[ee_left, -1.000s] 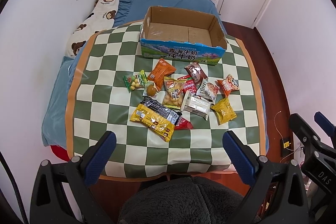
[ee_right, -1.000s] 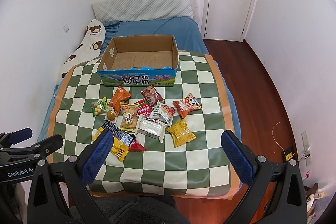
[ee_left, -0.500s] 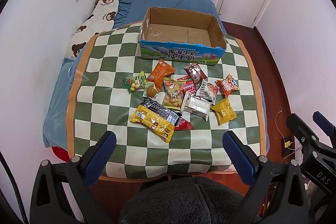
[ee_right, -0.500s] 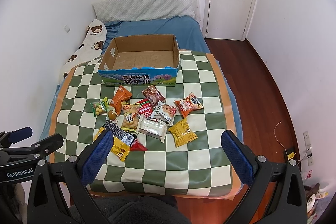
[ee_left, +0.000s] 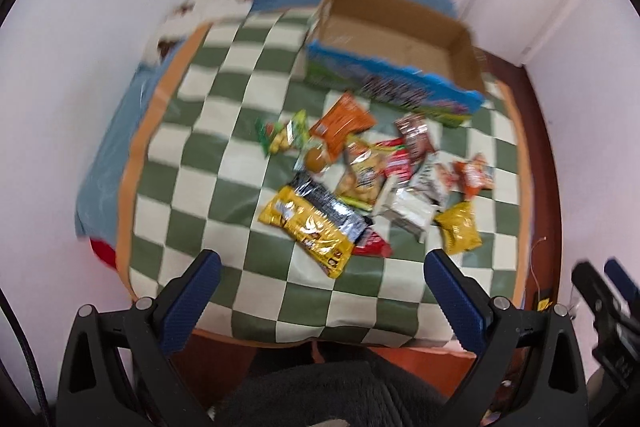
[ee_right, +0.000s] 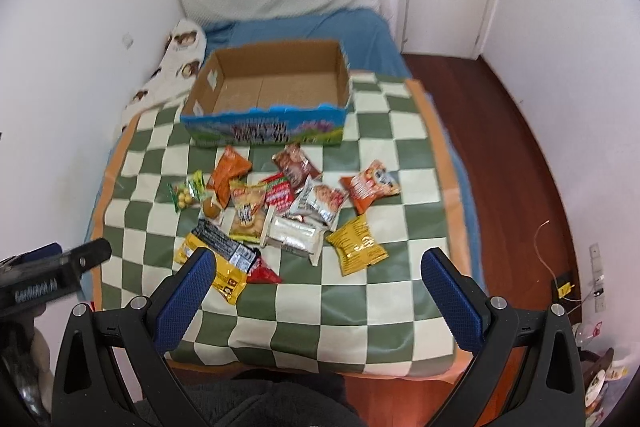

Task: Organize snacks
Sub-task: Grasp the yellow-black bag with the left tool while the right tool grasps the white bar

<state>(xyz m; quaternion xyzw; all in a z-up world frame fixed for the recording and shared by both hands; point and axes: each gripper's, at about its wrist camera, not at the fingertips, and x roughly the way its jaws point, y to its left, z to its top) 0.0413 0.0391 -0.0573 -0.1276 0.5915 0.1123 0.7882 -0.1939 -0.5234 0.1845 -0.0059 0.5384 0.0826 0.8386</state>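
Cardboard box (ee_right: 276, 95) stands empty at the checkered table's (ee_right: 360, 311) far side, stiff enough to drop things into. Snack packets (ee_right: 280, 203) lie heaped just before it, light, crinkly, slippery film, I judge. Nearest me, the long yellow packet (ee_left: 308, 223) wants pinching at a flat sealed edge. My left gripper (ee_left: 320, 297) and right gripper (ee_right: 316, 295) hang spread wide, empty.

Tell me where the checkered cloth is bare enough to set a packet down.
Bare: the near strip of cloth before the snack pile, and the left side beyond the green packet. The box is empty. Crowded: the middle.
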